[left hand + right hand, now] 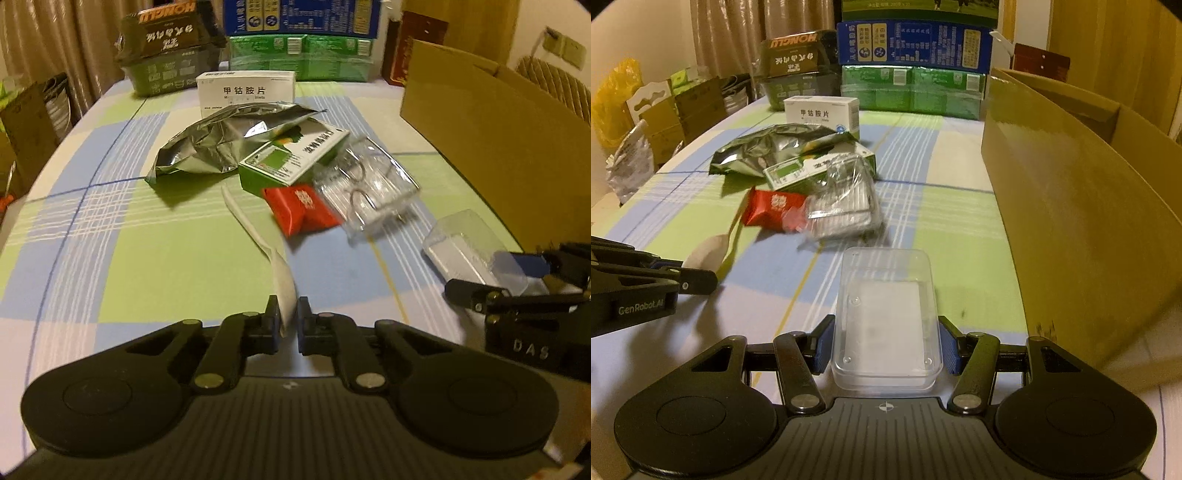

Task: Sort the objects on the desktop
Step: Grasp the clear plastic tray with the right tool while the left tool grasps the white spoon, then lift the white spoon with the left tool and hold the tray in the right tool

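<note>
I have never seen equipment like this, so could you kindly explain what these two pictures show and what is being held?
There is no robot here: a person holds a two-finger clamp tool in each hand, and each tool carries a wide-angle camera looking forward along its fingers. One picture comes from the left tool, the other from the right.

The left gripper is closed on the bowl end of a white plastic spoon. The right gripper grips a clear plastic box by its sides.

On the checked tablecloth lie a silver foil bag, a green carton, a red packet, a clear pack of metal rings and a white medicine box. A brown cardboard box stands to the right.
</note>
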